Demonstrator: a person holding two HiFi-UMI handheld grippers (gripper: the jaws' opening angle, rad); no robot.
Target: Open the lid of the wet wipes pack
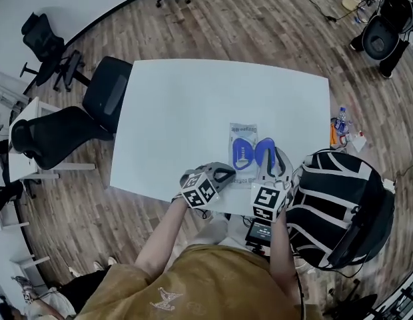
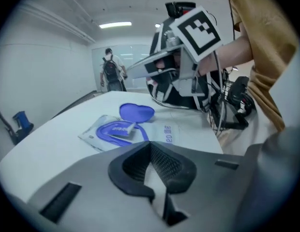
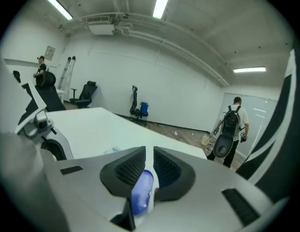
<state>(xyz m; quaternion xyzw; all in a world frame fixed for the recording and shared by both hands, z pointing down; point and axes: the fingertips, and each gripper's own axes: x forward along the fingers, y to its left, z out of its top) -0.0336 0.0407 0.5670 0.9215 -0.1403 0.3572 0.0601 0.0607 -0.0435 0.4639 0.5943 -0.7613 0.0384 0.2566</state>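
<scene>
The wet wipes pack lies flat on the white table, near its front edge. Its blue lid is flipped up and stands open beside the blue rim. In the left gripper view the lid stands free, with my right gripper hovering a little above it. The right gripper has a narrow gap between its pads, and the blue lid shows through that gap from below. My left gripper is shut and empty, just short of the pack's near side.
A black and white backpack stands right of the table's front corner. Black office chairs stand at the table's left side. A person with a backpack stands far off in the room.
</scene>
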